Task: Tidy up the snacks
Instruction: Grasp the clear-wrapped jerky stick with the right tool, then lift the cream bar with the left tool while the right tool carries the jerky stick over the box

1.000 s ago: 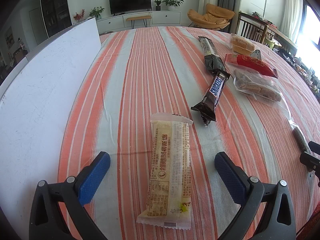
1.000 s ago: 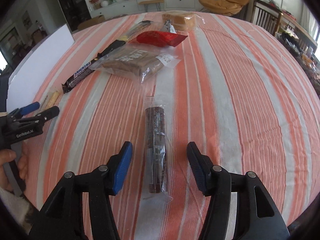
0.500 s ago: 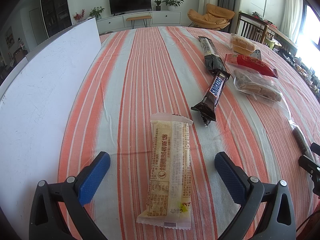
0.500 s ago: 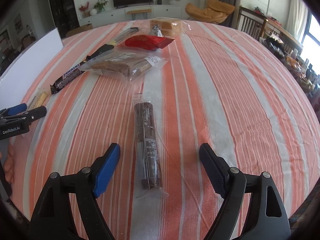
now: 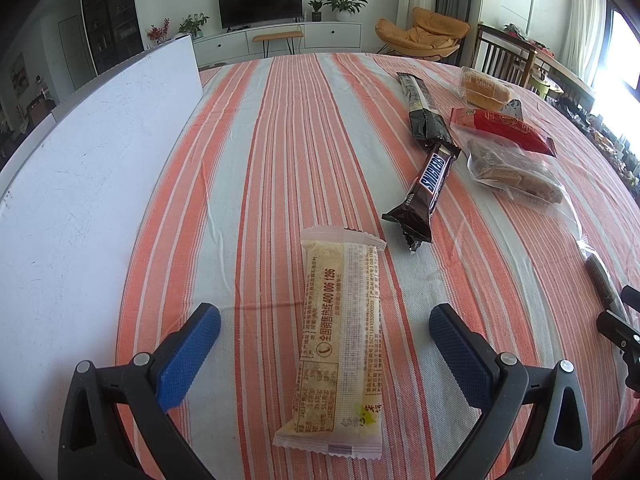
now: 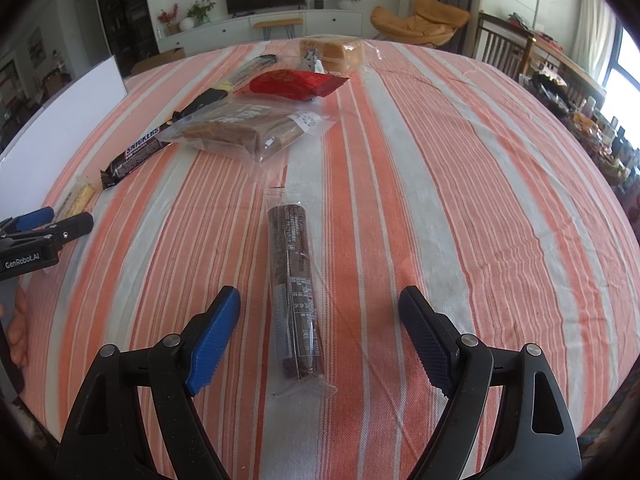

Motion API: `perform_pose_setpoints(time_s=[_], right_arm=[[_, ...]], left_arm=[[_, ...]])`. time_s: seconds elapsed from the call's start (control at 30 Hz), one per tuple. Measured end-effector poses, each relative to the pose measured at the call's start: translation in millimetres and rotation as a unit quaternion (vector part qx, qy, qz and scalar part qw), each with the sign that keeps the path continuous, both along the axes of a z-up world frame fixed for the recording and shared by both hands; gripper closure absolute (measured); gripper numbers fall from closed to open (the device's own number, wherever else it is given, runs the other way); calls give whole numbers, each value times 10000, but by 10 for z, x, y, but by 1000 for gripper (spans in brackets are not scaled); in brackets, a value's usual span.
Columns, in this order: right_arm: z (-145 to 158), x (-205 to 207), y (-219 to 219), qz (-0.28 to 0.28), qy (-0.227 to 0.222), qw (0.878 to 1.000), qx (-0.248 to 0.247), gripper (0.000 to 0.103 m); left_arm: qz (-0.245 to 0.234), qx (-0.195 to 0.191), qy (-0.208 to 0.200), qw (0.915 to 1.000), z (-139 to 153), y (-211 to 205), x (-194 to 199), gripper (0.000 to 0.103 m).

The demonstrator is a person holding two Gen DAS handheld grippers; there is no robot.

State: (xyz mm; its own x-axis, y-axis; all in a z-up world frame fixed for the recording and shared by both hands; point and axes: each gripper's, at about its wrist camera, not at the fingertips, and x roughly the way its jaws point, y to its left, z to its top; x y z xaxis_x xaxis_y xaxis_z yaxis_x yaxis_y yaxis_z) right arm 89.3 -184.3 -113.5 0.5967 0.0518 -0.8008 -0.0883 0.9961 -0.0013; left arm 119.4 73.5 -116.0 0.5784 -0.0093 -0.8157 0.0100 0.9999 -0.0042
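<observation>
- Left wrist view: left gripper (image 5: 324, 352) hangs over the pale bar (image 5: 340, 344), fingers apart, nothing gripped.
- Snickers (image 5: 428, 186) and other packets lie loose on the table (image 5: 280, 128).
- Right gripper (image 6: 320, 336) straddles the dark stick (image 6: 294, 292); its fingers have just been opening, pads clear of it.
- Sorting looks barely begun.

Bright daylight enters from the windows (image 5: 624, 60) at the right edge, blown out to white there; the striped tabletop (image 6: 440, 184) is evenly lit with only soft, faint shadows; both fisheye views bow straight lines strongly and darken to black at the corners; focus is sharp, without motion blur.
</observation>
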Motion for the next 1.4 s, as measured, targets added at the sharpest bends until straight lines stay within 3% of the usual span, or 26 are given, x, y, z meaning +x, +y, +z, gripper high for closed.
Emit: perform_pose_setpoints(time_s=[0.47, 0.8, 1.23, 1.3, 1.4], right_arm=[[-17, -1, 29, -46, 81, 9999, -46, 17], [23, 164, 50, -188, 925, 9955, -80, 15], [27, 148, 48, -233, 927, 9954, -49, 12], [53, 204, 0, -3, 1195, 9928, 60, 12], [173, 305, -344, -53, 1540, 9812, 1164, 15]], left_arm=[[0, 5, 0, 10000, -1, -1, -2, 0], [0, 2, -1, 10000, -1, 2, -3, 0], [-12, -16, 27, 10000, -2, 3, 19, 0], [-166, -27, 285, 9995, 13, 20, 68, 0], [-539, -260, 845, 9946, 66, 65, 131, 0]])
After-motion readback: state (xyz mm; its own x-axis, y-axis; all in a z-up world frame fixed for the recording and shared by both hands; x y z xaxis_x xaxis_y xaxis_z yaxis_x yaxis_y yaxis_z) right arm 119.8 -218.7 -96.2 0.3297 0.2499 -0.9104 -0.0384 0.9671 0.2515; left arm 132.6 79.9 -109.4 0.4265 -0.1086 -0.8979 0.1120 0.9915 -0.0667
